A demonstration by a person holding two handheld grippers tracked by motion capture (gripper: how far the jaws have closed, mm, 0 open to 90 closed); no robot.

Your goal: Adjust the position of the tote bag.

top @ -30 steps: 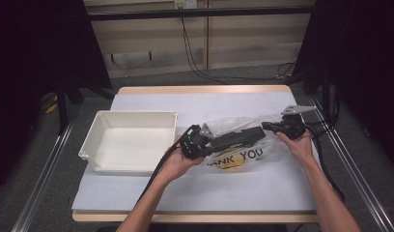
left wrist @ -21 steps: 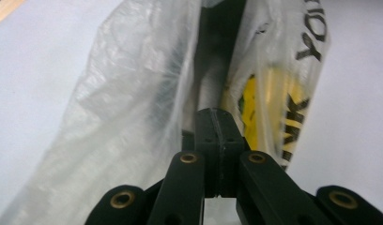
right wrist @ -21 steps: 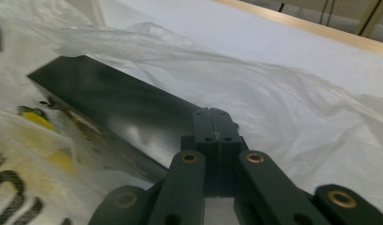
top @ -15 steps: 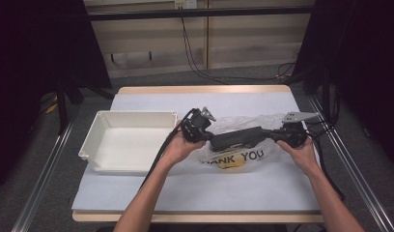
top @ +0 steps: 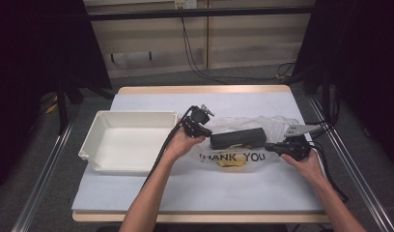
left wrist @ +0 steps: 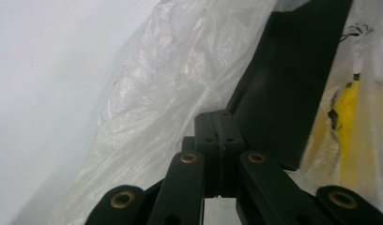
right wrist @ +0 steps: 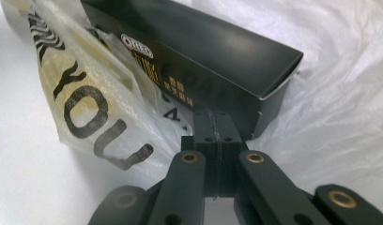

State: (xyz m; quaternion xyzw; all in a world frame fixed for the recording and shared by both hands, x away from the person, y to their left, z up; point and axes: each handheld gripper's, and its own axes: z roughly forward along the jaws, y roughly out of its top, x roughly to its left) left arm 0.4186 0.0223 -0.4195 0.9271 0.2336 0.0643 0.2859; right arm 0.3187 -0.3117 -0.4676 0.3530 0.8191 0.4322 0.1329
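Since the earlier frames the left gripper [top: 197, 122] had travelled up and away from the person, from the near left end of the black box [top: 238, 138] to its far left corner, while the right gripper [top: 288, 148] had dropped lower at the right end. Around them the table [top: 151, 193] kept a broad bare strip along its near edge and another at the far edge; the white bin [top: 127, 140] closed off the left side, just beside the left hand [top: 180, 145]. Across the middle lay the clear plastic bag [top: 262, 125] printed THANK YOU, spread flat and reaching toward the right edge. On the bag rested the black box, its long axis running left to right, the right end tilted slightly away from the person. Both grippers had their jaws pressed together, each pinching a fold of the bag's film beside a box end
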